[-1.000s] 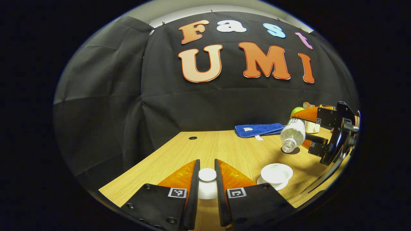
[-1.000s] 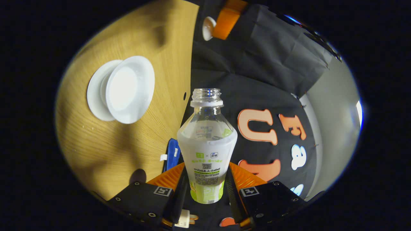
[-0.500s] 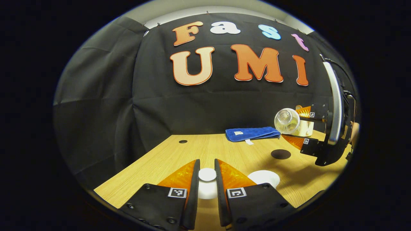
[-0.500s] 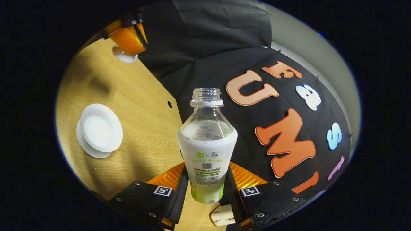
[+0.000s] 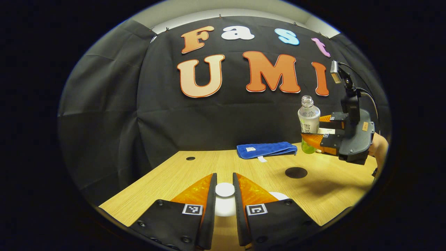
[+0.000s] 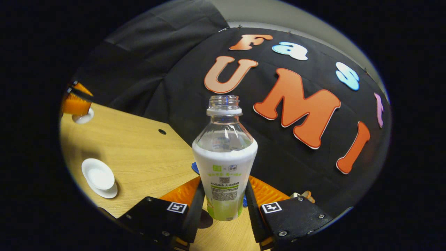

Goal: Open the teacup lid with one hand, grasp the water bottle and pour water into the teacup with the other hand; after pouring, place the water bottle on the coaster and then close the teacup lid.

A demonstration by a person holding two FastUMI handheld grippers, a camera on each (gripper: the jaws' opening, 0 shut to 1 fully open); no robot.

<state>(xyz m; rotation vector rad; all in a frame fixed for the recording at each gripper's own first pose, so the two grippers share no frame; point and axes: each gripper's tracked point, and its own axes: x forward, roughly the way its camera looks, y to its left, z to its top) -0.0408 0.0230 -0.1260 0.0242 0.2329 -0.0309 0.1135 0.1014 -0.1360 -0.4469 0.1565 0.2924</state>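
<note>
My left gripper (image 5: pixel 224 178) is shut on the knob of the white teacup lid (image 5: pixel 224 190), held just above the wooden table (image 5: pixel 195 170). A sliver of the white teacup (image 5: pixel 278 195) peeks out behind its right finger. In the right gripper view the open teacup (image 6: pixel 100 175) stands on its saucer at the left, with the left gripper (image 6: pixel 74 102) and lid (image 6: pixel 83 118) farther off. My right gripper (image 6: pixel 224 197) is shut on the uncapped water bottle (image 6: pixel 224 157), which stands upright. The left gripper view shows the bottle (image 5: pixel 308 120) raised above the table, behind the black round coaster (image 5: pixel 295 172).
A folded blue towel (image 5: pixel 266 150) lies at the back of the table by the black cloth wall. A small cable hole (image 5: pixel 190 158) sits at the back left. A hand (image 5: pixel 379 146) holds the right gripper (image 5: pixel 315 134). A cream object (image 6: pixel 302 195) sits behind the right finger.
The right gripper has turned the bottle from tipped over the teacup to upright and carried it away from the cup, toward the coaster. The left gripper keeps holding the lid.
</note>
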